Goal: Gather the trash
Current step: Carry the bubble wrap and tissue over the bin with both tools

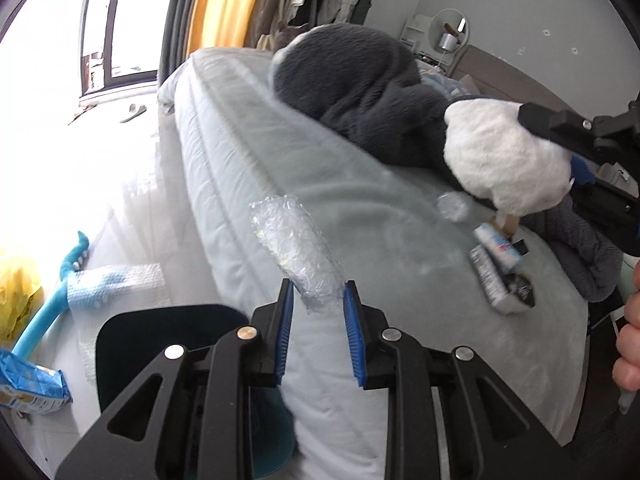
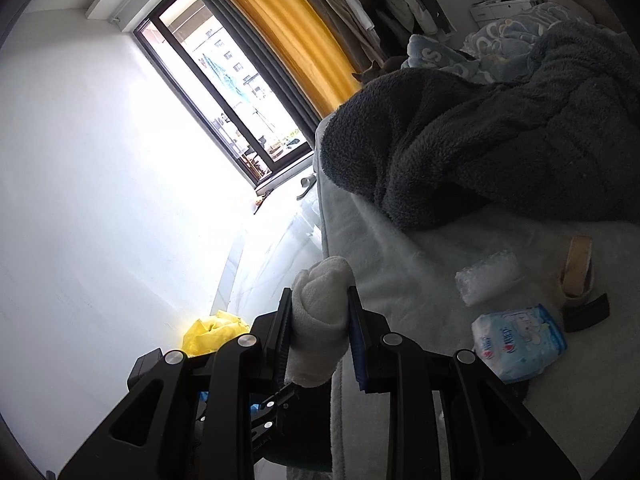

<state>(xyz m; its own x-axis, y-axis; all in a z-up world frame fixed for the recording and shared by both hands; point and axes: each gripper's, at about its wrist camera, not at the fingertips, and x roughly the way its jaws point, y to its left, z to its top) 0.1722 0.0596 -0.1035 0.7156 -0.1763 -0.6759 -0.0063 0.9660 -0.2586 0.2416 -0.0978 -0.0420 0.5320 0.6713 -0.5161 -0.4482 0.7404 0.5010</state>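
Left wrist: left gripper [image 1: 318, 300] clamps bubble wrap [image 1: 294, 246] | right gripper [image 2: 320, 332] grips white cloth [image 2: 320, 320]

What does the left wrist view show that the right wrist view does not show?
Only the left wrist view shows the left gripper shut on a crumpled piece of bubble wrap, a turquoise brush on the floor, and a blue snack packet.

Only the right wrist view shows the right gripper shut on a rolled white cloth, and a roll of tape on the bed.

Both show the bed, the dark fleece blanket, the tissue pack, the yellow bag and the window.
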